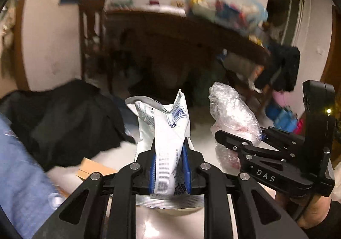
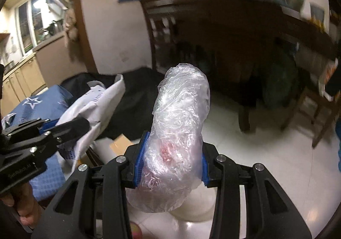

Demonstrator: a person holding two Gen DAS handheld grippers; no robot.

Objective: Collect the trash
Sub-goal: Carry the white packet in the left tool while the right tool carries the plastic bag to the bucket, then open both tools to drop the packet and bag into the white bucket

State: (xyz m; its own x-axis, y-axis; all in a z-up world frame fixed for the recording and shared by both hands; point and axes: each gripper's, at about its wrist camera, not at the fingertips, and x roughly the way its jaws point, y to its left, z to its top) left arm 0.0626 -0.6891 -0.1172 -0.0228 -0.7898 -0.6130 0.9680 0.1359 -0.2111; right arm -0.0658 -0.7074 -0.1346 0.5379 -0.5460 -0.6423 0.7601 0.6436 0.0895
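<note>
Left gripper (image 1: 168,153) clamped on a crumpled white wrapper (image 1: 164,124), held above the pale floor. Right gripper (image 2: 170,160) clamped on a wad of clear plastic film (image 2: 181,115) just beside it. Both look light, soft, crushable; the film likely slippery, so grip mid-bulk.

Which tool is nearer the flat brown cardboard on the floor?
Left. The left tool, clamping the white wrapper, is right beside the cardboard; the right tool, holding clear plastic, is farther off.
</note>
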